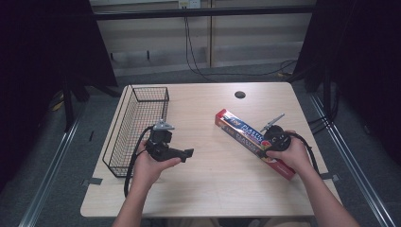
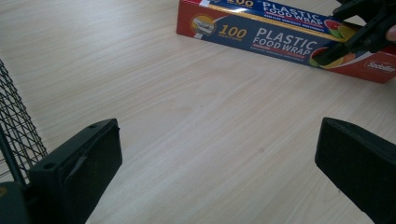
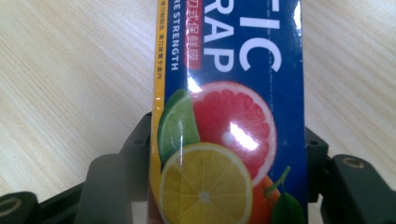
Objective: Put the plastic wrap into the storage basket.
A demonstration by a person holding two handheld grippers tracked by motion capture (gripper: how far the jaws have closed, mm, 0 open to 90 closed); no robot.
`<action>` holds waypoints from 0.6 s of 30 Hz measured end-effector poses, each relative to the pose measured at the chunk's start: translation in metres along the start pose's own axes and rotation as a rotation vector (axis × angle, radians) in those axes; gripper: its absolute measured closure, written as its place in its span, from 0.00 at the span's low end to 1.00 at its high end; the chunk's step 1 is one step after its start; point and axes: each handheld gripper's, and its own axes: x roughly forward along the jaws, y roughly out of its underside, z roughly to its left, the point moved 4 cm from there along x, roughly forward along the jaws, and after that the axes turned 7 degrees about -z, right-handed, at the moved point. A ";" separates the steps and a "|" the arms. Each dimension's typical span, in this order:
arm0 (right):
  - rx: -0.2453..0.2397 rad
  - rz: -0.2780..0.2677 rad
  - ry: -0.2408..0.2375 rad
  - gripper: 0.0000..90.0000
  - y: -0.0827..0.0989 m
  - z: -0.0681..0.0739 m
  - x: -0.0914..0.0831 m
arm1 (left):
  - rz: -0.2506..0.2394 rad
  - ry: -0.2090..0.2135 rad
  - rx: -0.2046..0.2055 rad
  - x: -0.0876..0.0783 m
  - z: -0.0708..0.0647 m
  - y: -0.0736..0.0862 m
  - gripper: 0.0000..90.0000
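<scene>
At the near edge of the table (image 1: 208, 198) the person's two forearms come in, one to each side. The left hand (image 1: 150, 166) holds the left claw (image 1: 188, 154) low over the bare wood near the left side, its jaws spread wide with nothing between them and aimed to the right — toward the box. Just left of it and running farther back sits a black wire basket (image 1: 142, 101) along the table's left edge. On the right, the right hand (image 1: 288, 153) holds the right claw (image 3: 229, 154) down over the near end of a box of plastic food wrap (image 1: 246, 137); in the right gripper view the jaws sit against both long sides of the box, pinching it at the printed citrus slices. The box lies flat on the table, slanting from near right to far left — its far end toward the table's middle. Beyond it, near the far edge, is a small round black hole (image 1: 239, 94) in the tabletop.
</scene>
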 end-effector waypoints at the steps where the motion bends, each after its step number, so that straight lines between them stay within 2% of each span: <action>1: -0.001 0.004 -0.004 0.46 0.000 0.001 -0.001 | 0.006 0.006 0.002 0.000 0.000 0.000 0.01; 3: -0.006 0.002 -0.006 0.46 0.001 0.000 -0.001 | 0.004 0.003 0.008 0.003 -0.002 0.000 0.02; 4: -0.012 -0.002 -0.001 0.47 0.000 -0.001 -0.001 | 0.027 0.010 0.035 0.002 -0.002 0.001 0.02; 5: -0.008 -0.005 0.014 0.47 0.000 0.000 -0.001 | 0.015 0.009 0.021 0.003 -0.004 0.000 0.02; 6: -0.028 -0.016 0.025 0.48 0.000 0.000 -0.001 | 0.031 0.013 0.058 0.003 -0.004 -0.001 0.02; 7: -0.028 -0.011 0.032 0.48 0.000 0.001 -0.002 | 0.025 0.014 0.055 0.003 -0.006 -0.001 0.03; 8: -0.029 -0.017 0.029 0.48 0.000 0.002 -0.003 | 0.015 0.020 0.058 0.004 -0.007 -0.002 0.04; 13: -0.016 -0.045 -0.010 0.48 -0.002 0.005 -0.009 | 0.028 0.030 0.082 0.006 -0.009 -0.006 0.06; 15: -0.020 -0.061 -0.018 0.48 -0.004 0.007 -0.013 | 0.013 0.037 0.077 0.008 -0.011 -0.010 0.07; 18: -0.028 -0.097 -0.046 0.48 -0.009 0.010 -0.017 | 0.037 0.060 0.096 0.011 -0.012 -0.015 0.07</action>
